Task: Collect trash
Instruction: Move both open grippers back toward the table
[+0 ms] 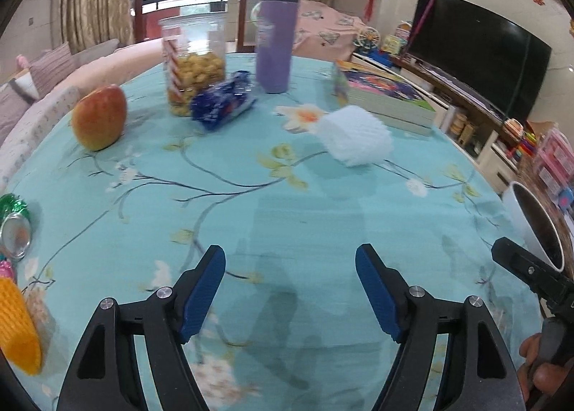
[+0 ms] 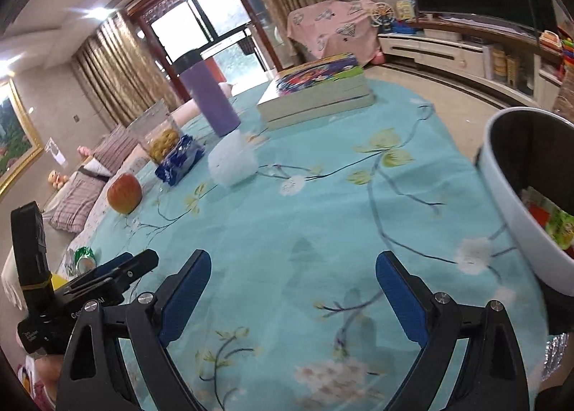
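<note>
A white foam fruit net (image 1: 353, 136) lies on the turquoise tablecloth (image 1: 287, 217), ahead of my open, empty left gripper (image 1: 290, 269); it also shows in the right wrist view (image 2: 233, 159). A blue snack wrapper (image 1: 224, 100) lies by the jar. A crushed green can (image 1: 14, 228) and an orange foam net (image 1: 16, 325) lie at the left edge. A white trash bin (image 2: 509, 195) with wrappers inside stands right of my open, empty right gripper (image 2: 292, 280); the bin also shows in the left wrist view (image 1: 531, 228).
An apple (image 1: 100, 116), a clear snack jar (image 1: 193, 62), a purple bottle (image 1: 276, 37) and stacked books (image 1: 387, 95) stand on the far half of the table. A sofa is at left, a TV cabinet at right.
</note>
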`<state>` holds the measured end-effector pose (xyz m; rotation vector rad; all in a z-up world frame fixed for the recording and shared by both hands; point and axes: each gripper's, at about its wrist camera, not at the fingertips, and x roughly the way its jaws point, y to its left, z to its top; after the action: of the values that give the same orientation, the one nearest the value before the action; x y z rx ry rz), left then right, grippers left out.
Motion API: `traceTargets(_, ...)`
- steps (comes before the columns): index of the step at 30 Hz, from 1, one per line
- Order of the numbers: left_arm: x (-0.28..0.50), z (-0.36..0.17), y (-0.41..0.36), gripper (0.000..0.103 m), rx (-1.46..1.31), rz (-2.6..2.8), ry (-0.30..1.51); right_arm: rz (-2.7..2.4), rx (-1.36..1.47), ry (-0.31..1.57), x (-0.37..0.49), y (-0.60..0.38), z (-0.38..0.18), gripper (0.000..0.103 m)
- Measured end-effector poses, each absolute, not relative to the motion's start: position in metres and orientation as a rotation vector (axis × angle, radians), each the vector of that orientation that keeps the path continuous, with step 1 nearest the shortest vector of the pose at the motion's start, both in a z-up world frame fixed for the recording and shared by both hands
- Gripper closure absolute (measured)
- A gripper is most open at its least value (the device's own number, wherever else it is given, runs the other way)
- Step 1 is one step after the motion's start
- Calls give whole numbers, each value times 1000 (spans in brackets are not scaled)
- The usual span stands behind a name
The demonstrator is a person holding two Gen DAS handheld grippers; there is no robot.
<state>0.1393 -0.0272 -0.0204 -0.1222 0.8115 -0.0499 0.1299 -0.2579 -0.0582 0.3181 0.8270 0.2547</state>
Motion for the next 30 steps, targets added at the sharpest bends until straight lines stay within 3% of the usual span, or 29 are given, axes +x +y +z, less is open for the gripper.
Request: traceTargets(30, 259, -41, 43, 28, -108, 38, 844, 359, 250, 909, 216, -170, -78, 9)
